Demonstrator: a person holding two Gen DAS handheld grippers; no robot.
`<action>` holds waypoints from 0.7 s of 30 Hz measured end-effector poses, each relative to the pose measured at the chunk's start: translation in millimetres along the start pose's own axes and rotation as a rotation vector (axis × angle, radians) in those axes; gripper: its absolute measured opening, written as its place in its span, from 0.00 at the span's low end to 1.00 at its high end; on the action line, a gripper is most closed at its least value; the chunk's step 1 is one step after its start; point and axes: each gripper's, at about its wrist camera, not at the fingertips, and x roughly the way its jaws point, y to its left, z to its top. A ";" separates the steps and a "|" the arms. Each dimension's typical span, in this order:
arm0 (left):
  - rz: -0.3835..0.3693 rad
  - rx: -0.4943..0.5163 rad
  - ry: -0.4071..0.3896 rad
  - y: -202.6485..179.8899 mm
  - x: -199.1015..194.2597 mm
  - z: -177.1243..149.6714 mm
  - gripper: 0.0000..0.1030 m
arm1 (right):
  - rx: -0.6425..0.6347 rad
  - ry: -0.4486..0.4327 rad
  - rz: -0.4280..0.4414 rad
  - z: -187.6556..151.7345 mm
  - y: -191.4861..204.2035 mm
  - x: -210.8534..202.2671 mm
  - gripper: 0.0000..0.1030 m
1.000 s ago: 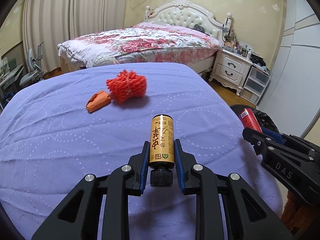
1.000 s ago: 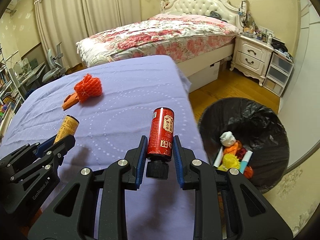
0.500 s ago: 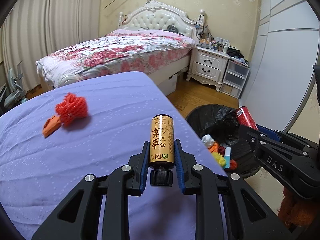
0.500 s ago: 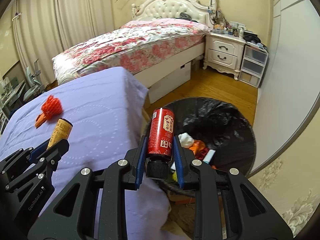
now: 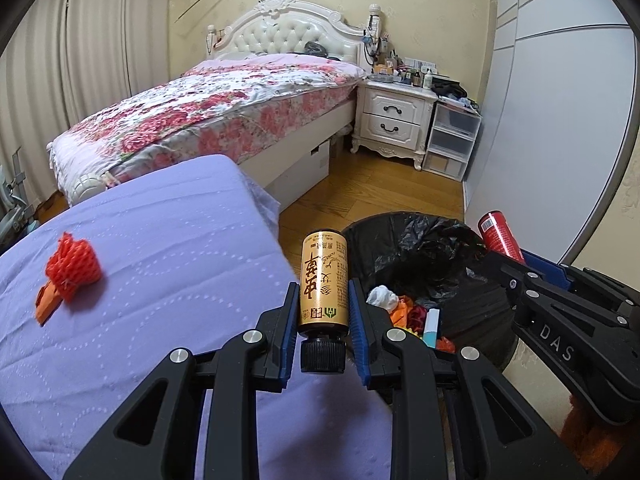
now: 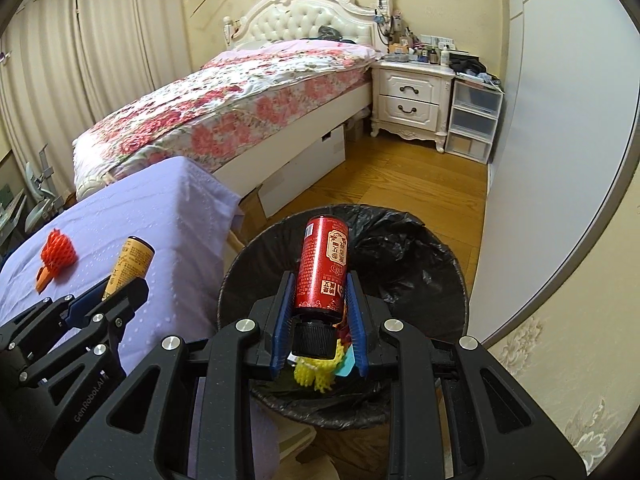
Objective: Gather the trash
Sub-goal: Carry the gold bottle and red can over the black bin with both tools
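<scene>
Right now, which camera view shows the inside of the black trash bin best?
The right wrist view: it looks down into the trash bin, whose whole rim shows around the red bottle. The left wrist view shows the bin from the side, partly hidden by both grippers.

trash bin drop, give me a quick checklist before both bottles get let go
1. Right gripper jaws shut on the red bottle: ok.
2. Left gripper jaws shut on the gold bottle: ok.
3. Red bottle over the trash bin opening: ok.
4. Gold bottle over the bin: not ok, it looks to sit at the edge of the purple bedspread.
5. Room left in the bin: ok, trash lies low.
6. Table cleared: not ok, the red foam net is on it.
</scene>
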 end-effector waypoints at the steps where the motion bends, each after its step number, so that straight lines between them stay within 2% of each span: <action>1: -0.002 0.004 0.002 -2.5 2.6 1.7 0.24 | 0.007 0.000 -0.003 1.3 -3.0 2.4 0.24; 21: 0.004 0.057 0.033 -31.4 33.6 21.1 0.24 | 0.077 0.026 -0.035 5.9 -31.0 29.9 0.25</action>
